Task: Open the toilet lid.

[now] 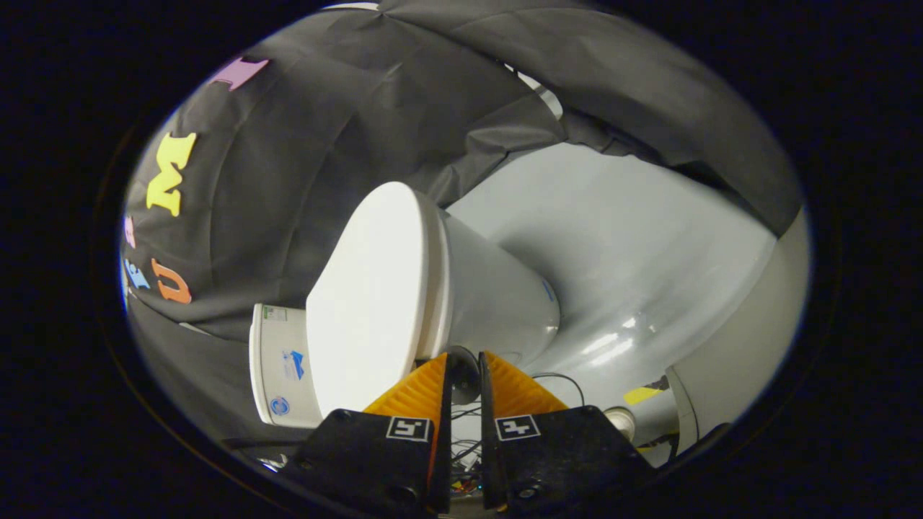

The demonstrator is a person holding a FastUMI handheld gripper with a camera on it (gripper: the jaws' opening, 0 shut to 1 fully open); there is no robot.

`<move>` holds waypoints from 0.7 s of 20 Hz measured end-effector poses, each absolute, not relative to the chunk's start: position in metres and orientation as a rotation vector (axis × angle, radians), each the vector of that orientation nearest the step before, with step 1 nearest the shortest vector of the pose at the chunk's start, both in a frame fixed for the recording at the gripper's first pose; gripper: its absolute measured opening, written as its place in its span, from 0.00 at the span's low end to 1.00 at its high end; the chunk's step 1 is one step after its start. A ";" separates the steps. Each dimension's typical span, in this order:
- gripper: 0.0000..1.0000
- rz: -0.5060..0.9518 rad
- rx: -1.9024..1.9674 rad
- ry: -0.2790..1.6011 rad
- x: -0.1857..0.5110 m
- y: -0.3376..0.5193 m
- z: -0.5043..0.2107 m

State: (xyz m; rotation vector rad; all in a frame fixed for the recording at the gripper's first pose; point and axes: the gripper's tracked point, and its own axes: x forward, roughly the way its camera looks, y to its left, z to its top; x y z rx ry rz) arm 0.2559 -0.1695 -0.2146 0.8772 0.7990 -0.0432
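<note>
A white toilet shows tilted in the gripper view. Its lid (371, 303) lies closed flat on the seat, above the bowl (497, 295). The tank (277, 364) stands behind the lid, beside my left finger. My gripper (465, 358) is close to the lid's side rim, near the hinge end. The two orange fingers (414, 393) stand almost together, with only a narrow slit between them. A small dark round piece (464, 373) sits in that slit at the tips. Whether the fingers press on it is unclear.
Pale grey glossy floor (634, 274) spreads beyond the bowl. A thin cable (559, 376) and a yellow tape strip (640, 394) lie on it near my right finger. A pale curved object (743, 360) stands further right. Black cloth wall (324, 130) hangs behind the toilet.
</note>
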 end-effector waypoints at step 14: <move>0.04 -0.021 0.987 0.774 0.258 -0.164 -0.192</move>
